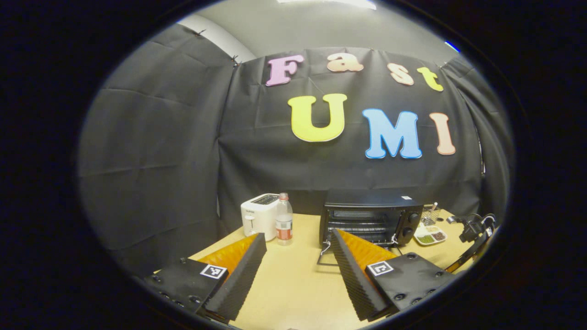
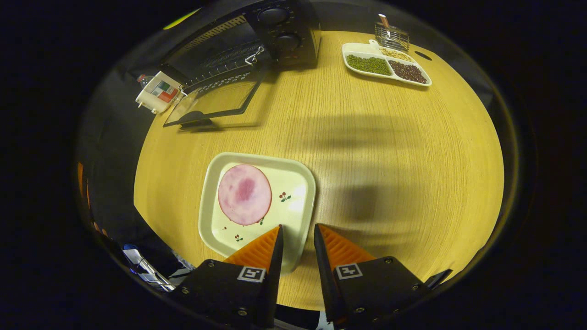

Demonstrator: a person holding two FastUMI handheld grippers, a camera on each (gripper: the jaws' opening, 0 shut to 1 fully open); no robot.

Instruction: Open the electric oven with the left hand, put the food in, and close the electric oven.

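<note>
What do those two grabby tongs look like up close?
The left tongs have two long wedge-shaped fingers with ribbed, ridged faces. Each finger sits on a black block held by small screws, with a square black-and-white marker on top. The right tongs are built the same way: pointed ribbed fingers, black screwed blocks, and a square marker on each.

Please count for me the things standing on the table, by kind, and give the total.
Kitchen machines: 2, the oven and the toaster
Bottles: 1, the bottle
Dishes: 2, the plate with the meat slice and the bean tray
Wire baskets: 1, the wire basket
Total: 6
</note>
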